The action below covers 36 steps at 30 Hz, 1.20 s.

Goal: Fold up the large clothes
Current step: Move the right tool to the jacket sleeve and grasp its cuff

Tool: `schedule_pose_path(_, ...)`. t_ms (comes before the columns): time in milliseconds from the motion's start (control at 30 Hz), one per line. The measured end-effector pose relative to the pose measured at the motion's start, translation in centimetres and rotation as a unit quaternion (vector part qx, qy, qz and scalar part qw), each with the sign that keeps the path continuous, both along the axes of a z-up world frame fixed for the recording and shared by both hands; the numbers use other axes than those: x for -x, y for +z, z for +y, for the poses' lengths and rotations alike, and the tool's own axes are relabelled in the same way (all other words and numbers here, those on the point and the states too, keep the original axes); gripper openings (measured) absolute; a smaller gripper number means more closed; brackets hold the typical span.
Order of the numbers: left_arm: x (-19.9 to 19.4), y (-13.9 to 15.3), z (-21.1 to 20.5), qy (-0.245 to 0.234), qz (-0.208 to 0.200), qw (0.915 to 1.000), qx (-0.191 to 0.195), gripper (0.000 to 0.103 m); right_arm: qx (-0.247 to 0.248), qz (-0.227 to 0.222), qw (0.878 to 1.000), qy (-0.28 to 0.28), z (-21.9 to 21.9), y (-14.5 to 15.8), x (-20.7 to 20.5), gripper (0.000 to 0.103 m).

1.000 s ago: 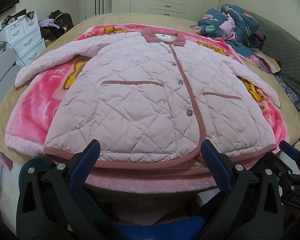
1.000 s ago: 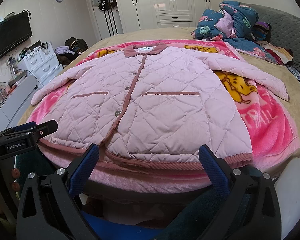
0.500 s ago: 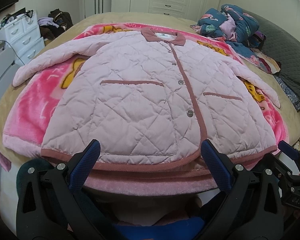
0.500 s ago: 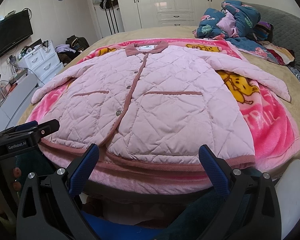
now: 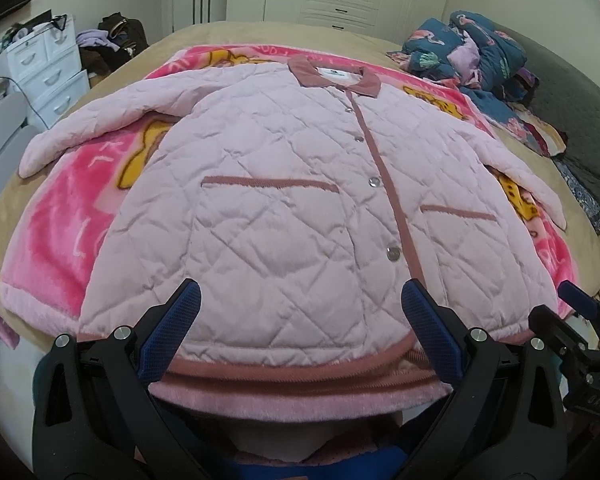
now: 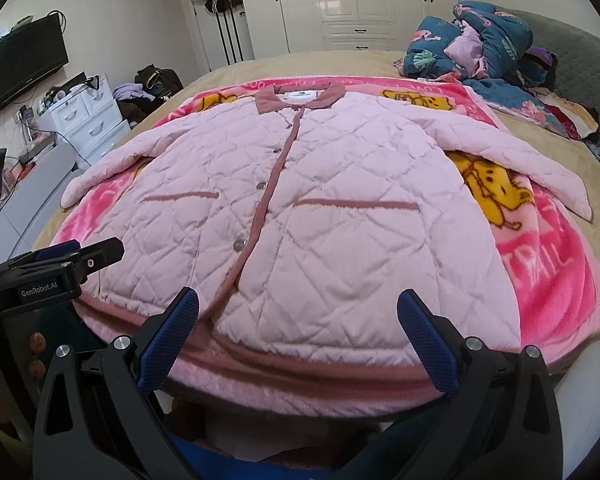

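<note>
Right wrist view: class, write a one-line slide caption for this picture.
Open right gripper poised at the hem of a buttoned, pale pink quilted jacket spread flat on a bright pink cartoon blanket.

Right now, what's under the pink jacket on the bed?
The jacket lies spread on a pink cartoon blanket, which shows around its sides and sleeves. Under that is the tan bed cover. The blanket's middle is hidden by the jacket.
</note>
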<state>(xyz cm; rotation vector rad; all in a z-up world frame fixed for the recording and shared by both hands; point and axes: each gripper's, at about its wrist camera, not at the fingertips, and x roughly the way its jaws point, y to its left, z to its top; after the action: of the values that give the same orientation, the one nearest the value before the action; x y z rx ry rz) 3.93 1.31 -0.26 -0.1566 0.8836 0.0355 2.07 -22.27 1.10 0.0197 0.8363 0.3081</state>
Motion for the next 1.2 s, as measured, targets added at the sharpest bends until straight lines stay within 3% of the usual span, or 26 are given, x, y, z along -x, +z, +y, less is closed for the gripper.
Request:
schedule_pose_path(667, -6.3, 2.2, 0.9, 0.009, -0.014, 0.9999, -0.001, 0.094, 0.008, -0.031, 0.999, -0.011, 0.4, 3.6, -7.7, 0.099)
schedule_pose_path(1200, -12.0, 4.9, -0.2, 0.016, -0.012, 0.9995, 0.023, 0.094, -0.029, -0.041, 0.998, -0.038, -1.1, 5.7, -13.2, 0.099)
